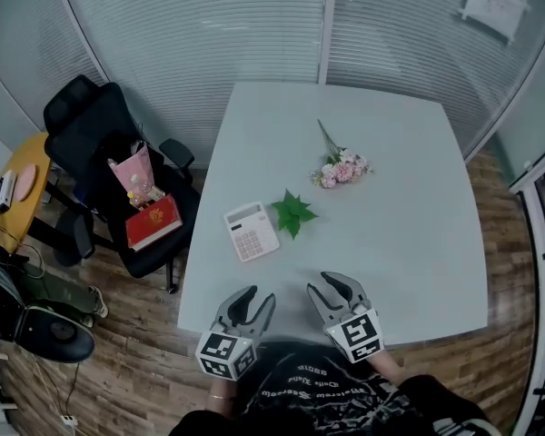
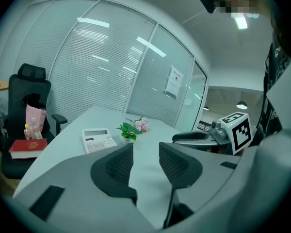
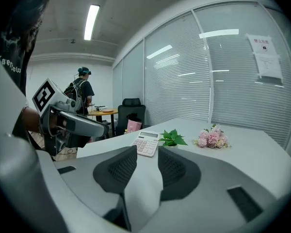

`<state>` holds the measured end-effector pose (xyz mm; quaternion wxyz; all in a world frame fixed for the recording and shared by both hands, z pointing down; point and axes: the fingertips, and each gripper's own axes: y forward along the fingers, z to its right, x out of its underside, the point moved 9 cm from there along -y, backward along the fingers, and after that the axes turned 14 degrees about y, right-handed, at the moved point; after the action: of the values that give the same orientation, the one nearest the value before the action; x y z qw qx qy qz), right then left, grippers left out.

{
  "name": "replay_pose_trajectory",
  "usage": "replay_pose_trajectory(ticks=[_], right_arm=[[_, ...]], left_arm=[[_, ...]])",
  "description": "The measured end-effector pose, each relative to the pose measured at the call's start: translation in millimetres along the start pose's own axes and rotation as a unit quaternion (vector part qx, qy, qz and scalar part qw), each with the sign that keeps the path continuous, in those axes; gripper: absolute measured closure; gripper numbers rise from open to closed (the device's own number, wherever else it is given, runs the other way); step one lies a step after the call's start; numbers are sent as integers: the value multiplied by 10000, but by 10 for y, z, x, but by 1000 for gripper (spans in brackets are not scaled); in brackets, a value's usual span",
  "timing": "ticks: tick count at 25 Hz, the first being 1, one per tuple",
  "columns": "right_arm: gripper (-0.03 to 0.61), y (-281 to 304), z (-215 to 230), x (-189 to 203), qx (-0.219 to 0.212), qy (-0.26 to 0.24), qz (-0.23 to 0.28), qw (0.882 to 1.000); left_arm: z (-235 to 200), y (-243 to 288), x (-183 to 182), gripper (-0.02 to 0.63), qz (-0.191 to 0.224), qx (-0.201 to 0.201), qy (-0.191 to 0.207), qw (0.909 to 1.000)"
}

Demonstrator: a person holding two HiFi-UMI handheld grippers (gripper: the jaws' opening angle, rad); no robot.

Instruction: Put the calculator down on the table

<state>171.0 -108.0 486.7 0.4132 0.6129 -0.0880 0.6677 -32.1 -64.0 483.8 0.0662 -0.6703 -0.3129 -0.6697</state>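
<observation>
1. Left tool (image 1: 259,296): jaws partly apart and nothing between them. Its own view shows only bare worktop through the gap, so it's released and empty.
2. Right tool (image 1: 329,286): same story, pads parted and gripping nothing. Both tools hover at the lower middle of the head view, over the near edge of the worktop (image 1: 418,243), side by side with a gap between them.
3. Up from the left tool lies the calculator (image 1: 252,231), flat and keys up, left of centre and clear of both tools. By the look of it, the putting-down is done, which would explain the empty jaws.
4. Just to its right, a green sprig (image 1: 292,212) sits close by the calculator's upper corner; I can't tell whether they touch. The pink flowers (image 1: 342,169) lie farther up.
5. Edges: the calculator is near the worktop's left edge but fully on it. An office chair (image 1: 100,143) stands beyond that edge.
6. Room: the right half and the near strip are wide open for moving.
</observation>
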Motion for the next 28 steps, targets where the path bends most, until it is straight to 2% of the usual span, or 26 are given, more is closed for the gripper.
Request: replay_pose_trajectory(ticks=[3, 5, 10, 14, 19, 22, 28], right_arm=[[519, -31, 21, -10, 24, 13, 70, 10000], [569, -51, 38, -4, 11, 12, 56, 10000], [571, -73, 32, 10, -40, -48, 79, 9999], [571, -54, 13, 23, -65, -241, 1, 9997], [571, -22, -6, 59, -38, -495, 18, 9988], [571, -27, -33, 57, -13, -499, 37, 9987], [571, -33, -59, 93, -3, -427, 12, 9991]], left_arm=[[4, -13, -6, 555, 141, -197, -21, 9997], [3, -33, -12, 590, 235, -272, -8, 9994], [31, -68, -23, 594, 231, -313, 211, 9990], [56, -85, -13, 594, 209, -409, 214, 9987], [71, -100, 29, 594, 4, -422, 496, 9979], [79, -101, 33, 594, -68, -421, 686, 9967], [117, -104, 63, 594, -121, -457, 817, 9955]])
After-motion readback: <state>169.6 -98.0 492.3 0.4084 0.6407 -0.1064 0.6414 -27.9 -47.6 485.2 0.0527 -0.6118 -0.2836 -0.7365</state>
